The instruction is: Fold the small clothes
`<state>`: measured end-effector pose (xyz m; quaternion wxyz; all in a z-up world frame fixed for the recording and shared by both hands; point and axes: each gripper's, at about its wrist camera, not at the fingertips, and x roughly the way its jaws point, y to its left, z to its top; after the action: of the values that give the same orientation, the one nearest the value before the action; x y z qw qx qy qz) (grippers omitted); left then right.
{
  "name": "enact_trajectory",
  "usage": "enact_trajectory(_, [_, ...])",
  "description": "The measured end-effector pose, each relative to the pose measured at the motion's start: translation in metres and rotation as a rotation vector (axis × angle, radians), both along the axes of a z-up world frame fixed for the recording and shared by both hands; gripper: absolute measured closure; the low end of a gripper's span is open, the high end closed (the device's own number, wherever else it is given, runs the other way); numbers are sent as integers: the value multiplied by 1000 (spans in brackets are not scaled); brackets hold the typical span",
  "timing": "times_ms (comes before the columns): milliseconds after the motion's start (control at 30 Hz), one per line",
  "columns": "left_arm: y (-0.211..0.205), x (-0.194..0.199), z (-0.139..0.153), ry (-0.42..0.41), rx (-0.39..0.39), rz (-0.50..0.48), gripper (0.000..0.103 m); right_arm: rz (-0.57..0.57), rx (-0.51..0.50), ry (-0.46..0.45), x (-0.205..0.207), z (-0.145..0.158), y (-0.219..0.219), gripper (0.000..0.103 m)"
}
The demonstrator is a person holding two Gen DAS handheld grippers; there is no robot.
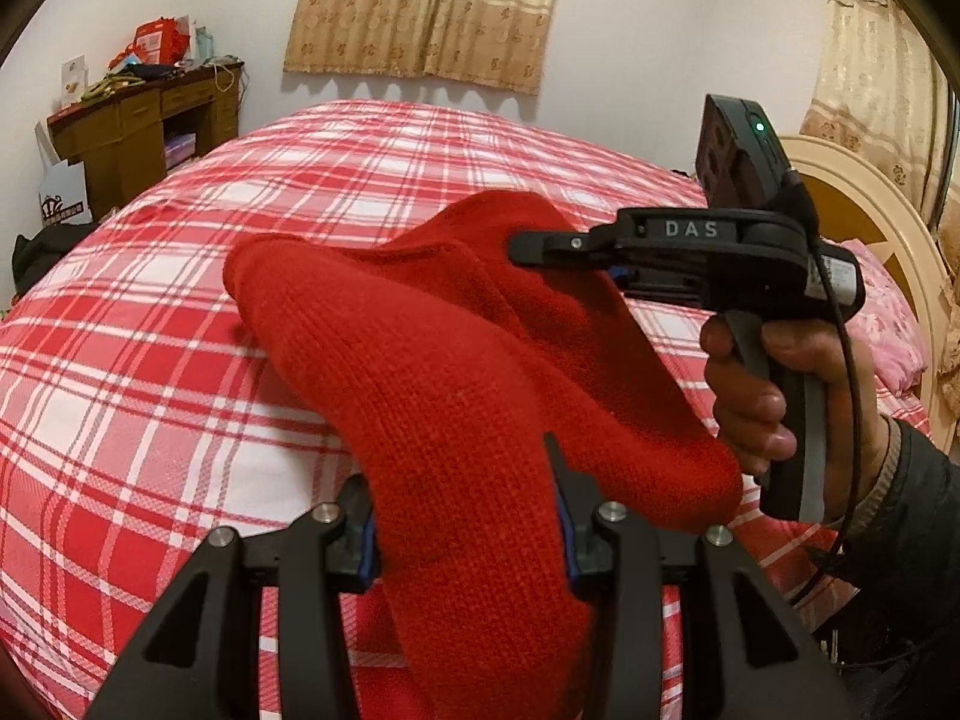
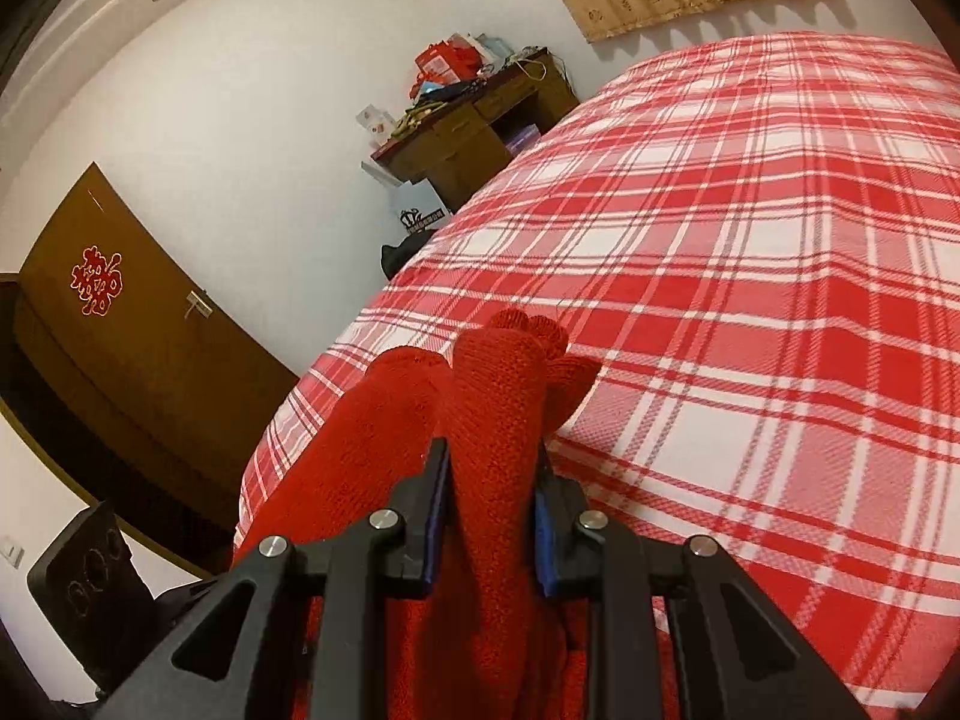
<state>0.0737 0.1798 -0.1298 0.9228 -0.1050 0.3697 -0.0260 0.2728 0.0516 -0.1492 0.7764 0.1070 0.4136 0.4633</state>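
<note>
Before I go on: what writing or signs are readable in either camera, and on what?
"DAS": on the right gripper, side of its body.
Red double-happiness sign "囍": on the brown door.
White bag by the desk: dark print with a crown, too blurred to read.
Red boxes on the desk: print too small to read.

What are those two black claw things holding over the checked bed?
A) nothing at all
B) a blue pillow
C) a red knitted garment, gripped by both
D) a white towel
C: the left gripper and the right gripper each pinch the red knitted garment.
</note>
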Motion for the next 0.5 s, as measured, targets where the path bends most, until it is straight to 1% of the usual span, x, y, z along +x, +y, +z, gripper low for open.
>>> enact_trajectory(167, [3, -3, -9, 15, -5, 1, 59, -6, 0, 26, 5, -12, 2, 79])
enact_trajectory(400, [5, -6, -19, 17, -1, 3, 59, -15, -6, 44, 11, -18, 0, 79])
enact_trajectory(500, [4, -6, -23, 28, 13, 11, 54, -20, -9, 58, 14, -23, 0, 78])
